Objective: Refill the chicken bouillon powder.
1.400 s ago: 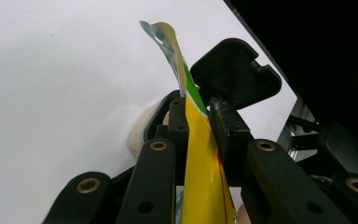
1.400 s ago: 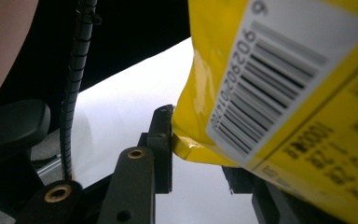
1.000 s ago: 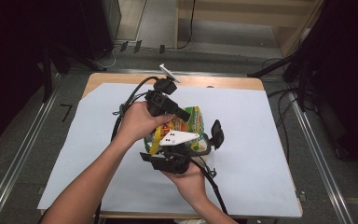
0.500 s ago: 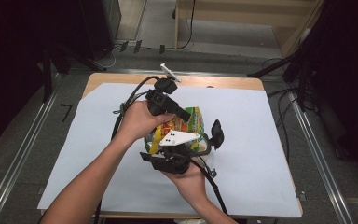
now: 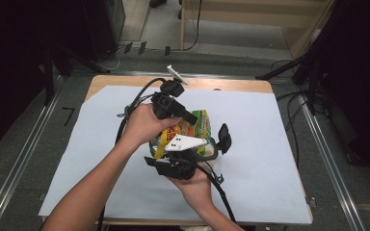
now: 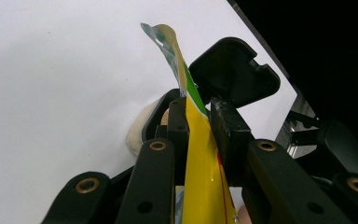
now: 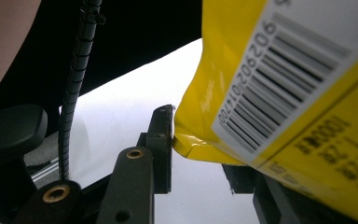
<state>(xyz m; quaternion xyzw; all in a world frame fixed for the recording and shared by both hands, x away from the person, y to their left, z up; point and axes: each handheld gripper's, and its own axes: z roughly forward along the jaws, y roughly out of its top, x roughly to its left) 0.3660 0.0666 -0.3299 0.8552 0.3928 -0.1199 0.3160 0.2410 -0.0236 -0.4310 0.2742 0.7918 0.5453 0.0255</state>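
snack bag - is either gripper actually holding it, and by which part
Both hold it. The left gripper clamps the yellow snack bag on its thin flat edge. The right gripper pinches a folded corner near the barcode.

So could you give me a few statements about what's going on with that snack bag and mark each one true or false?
1. The left gripper has its fingers shut on the yellow snack bag. True.
2. The snack bag lies flat on the white sheet, untouched. False: it is held up between both hands over the sheet.
3. A barcode shows on the bag in the right gripper view. True.
4. The right gripper holds a spoon. False: the bag's corner sits between its fingers.
5. The table is covered by a red cloth. False: a white sheet covers it, with a wooden edge at the far side.
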